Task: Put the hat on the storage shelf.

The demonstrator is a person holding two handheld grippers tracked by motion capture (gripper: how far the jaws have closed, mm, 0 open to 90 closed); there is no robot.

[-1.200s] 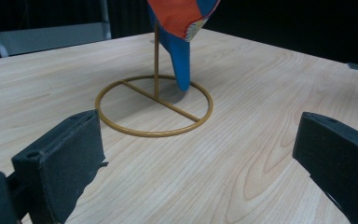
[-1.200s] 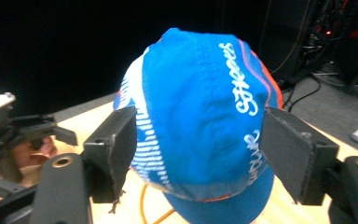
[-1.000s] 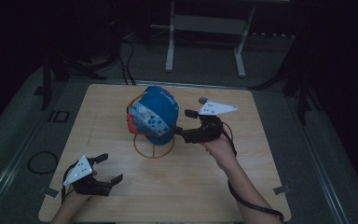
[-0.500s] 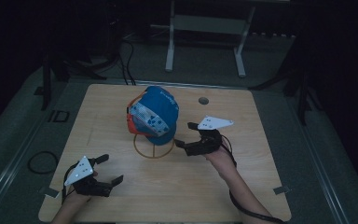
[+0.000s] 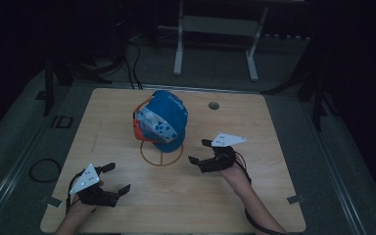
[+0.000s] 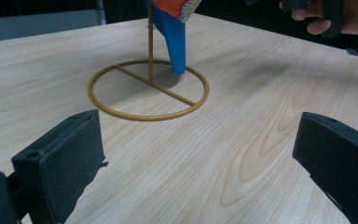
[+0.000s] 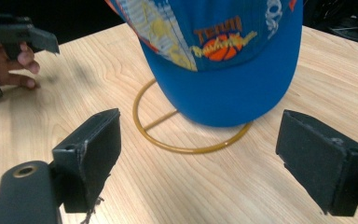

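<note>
Cap point(image 7: 223, 60) top cut off by top edge in right gripper view. In left gripper view, only cap's blue brim tip point(image 6: 175, 42) in frame. Stand point(image 5: 161, 155) post hidden under cap in high view. Small dark round spot point(image 5: 214, 105) on table point(image 5: 274, 127): too small to tell.

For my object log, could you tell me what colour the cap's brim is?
The brim of the cap is plain blue, clearest in the right gripper view.
</note>
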